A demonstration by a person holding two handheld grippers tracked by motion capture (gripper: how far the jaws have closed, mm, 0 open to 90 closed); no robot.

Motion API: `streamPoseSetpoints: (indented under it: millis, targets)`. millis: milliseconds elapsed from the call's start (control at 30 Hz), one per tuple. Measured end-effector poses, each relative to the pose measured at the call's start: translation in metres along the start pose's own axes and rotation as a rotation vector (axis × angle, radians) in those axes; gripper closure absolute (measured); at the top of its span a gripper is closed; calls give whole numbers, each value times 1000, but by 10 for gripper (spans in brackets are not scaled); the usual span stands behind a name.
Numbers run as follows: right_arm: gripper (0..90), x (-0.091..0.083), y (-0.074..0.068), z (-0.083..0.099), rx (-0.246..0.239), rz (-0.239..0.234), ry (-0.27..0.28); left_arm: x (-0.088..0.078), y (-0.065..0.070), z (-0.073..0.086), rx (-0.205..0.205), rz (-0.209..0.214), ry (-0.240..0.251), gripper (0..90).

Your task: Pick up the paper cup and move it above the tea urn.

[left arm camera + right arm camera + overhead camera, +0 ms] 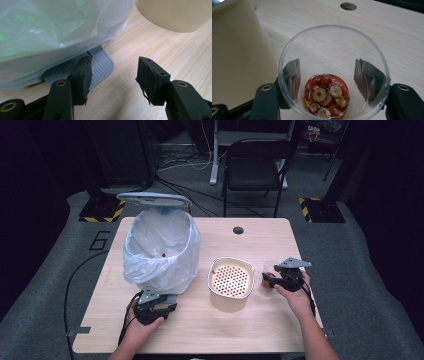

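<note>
A pedal bin (160, 247) lined with a white bag (50, 30) stands at the table's left, its lid (152, 198) raised. My left gripper (157, 307) sits at the bin's foot. In the left gripper view its jaws (113, 70) stand apart with nothing between them, and the left one rests on the ribbed grey pedal (102, 65). My right gripper (272, 280) is shut on a clear plastic cup (270, 267), one pad on each side of the cup's wall (332, 27). Red date slices in liquid (325, 96) lie in its bottom.
A cream container (231, 282) with a perforated insert stands between the bin and the cup, close to the left of the cup (237, 50). A cable hole (238, 230) is at the table's far edge. A black chair (255, 165) stands beyond the table.
</note>
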State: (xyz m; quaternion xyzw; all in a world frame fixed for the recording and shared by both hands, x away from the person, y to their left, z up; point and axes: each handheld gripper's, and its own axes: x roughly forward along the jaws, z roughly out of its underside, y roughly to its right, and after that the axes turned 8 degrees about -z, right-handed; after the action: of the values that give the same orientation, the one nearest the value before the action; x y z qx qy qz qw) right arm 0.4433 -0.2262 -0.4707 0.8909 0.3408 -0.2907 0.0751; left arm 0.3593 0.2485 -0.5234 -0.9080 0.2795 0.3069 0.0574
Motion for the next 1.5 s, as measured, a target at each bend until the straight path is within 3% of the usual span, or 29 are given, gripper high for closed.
streamPoseSetpoints:
  millis: [233,700,1033,1267,1500]
  targets:
    - [386,-6,-2,-13,-19,-31,14,0,0,0,1,-1,0,456]
    - [396,-18,-5,-54,-102,-80,14,0,0,0,-1,2,1,459]
    - [407,-21,-11,-87,-210,-87,16,0,0,0,-1,1,0,459]
    - [414,-22,-16,-106,-247,-104,64,0,0,0,0,1,0,459]
    - [419,-21,-25,-121,-300,-150,94,0,0,0,-1,2,1,459]
